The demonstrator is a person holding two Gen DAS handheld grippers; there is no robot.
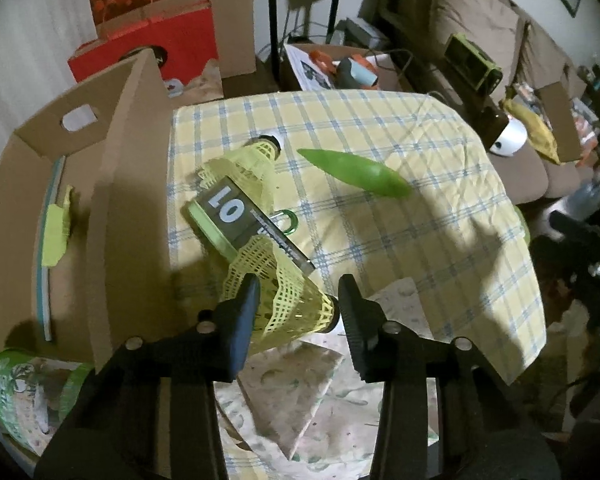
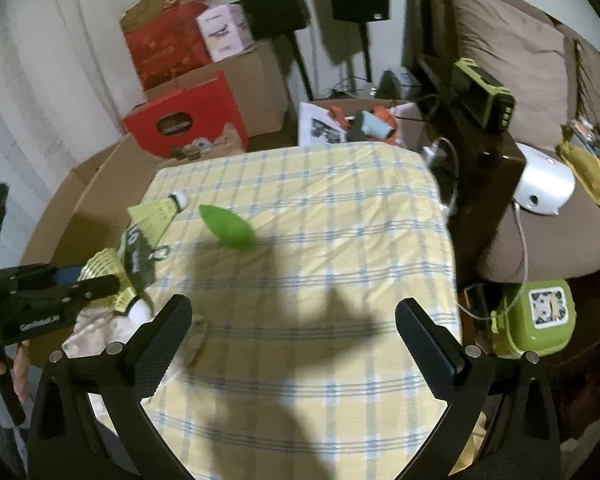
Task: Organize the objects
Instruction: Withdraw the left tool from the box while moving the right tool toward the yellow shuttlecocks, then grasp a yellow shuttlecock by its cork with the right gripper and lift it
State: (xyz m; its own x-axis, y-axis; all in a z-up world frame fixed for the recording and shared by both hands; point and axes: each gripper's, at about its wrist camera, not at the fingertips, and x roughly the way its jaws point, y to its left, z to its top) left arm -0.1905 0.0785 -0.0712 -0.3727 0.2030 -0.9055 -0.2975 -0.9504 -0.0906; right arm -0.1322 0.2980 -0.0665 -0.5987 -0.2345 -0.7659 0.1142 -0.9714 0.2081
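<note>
My left gripper (image 1: 298,294) is shut on a yellow shuttlecock (image 1: 288,300) at the near left edge of the checked tablecloth (image 1: 400,216); it also shows in the right wrist view (image 2: 112,276). Behind it lie a dark tin marked "10" (image 1: 228,212), a second yellow shuttlecock (image 1: 256,156) and a green pea pod toy (image 1: 356,172). In the right wrist view the pea pod (image 2: 228,226) lies far ahead of my right gripper (image 2: 294,330), which is open and empty above the cloth.
An open cardboard box (image 1: 72,200) stands left of the table, with a green object inside. Patterned paper (image 1: 300,392) lies under my left gripper. Red boxes (image 2: 184,120) and speaker stands are behind. A brown sofa (image 2: 540,220) and a green lunch box (image 2: 536,316) are at the right.
</note>
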